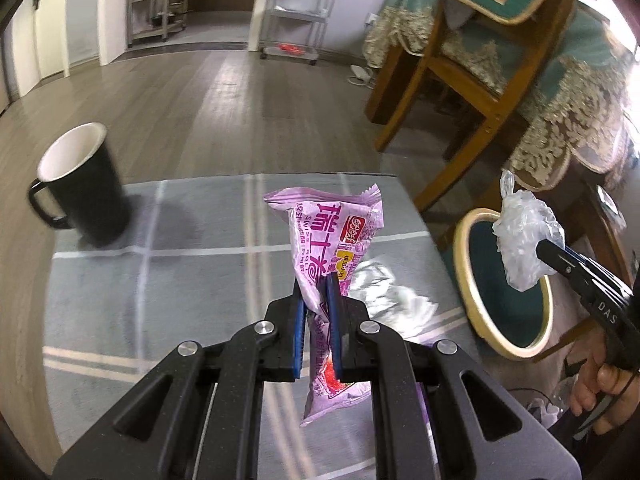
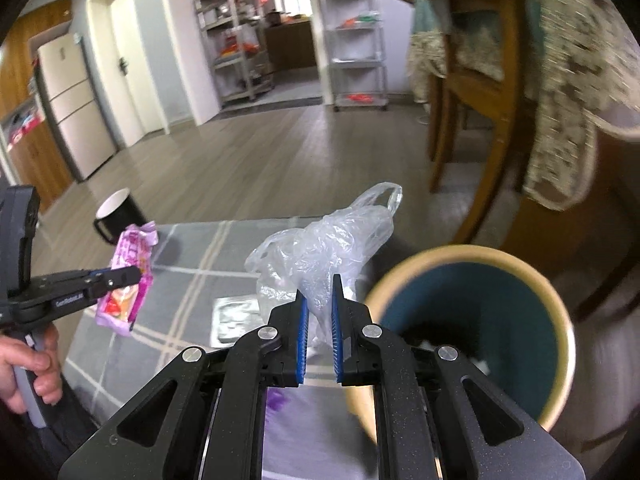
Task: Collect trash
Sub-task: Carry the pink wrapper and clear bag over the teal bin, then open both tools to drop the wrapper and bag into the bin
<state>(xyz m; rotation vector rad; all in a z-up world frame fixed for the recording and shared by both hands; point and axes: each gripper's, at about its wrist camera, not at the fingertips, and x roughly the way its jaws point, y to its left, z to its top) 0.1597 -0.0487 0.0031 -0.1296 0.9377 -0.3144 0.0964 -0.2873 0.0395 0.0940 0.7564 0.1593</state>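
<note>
The left gripper (image 1: pixel 318 284) clamps a pink snack wrapper (image 1: pixel 332 232) above the grey checked table (image 1: pixel 120 280). The right gripper (image 2: pixel 320 292) pinches a crumpled clear plastic bag (image 2: pixel 320 244) beside the teal bin (image 2: pixel 472 320).

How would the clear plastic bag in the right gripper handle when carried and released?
Probably floppy: the clear plastic bag bunches and sags around the right gripper. Likely very light, so it may cling or drift rather than drop cleanly into the bin.

Grey table (image 1: pixel 120 320) with pale grid lines, black mug (image 1: pixel 80 188) standing on it, crumpled silver foil wrapper (image 1: pixel 384 292) lying near its middle.
</note>
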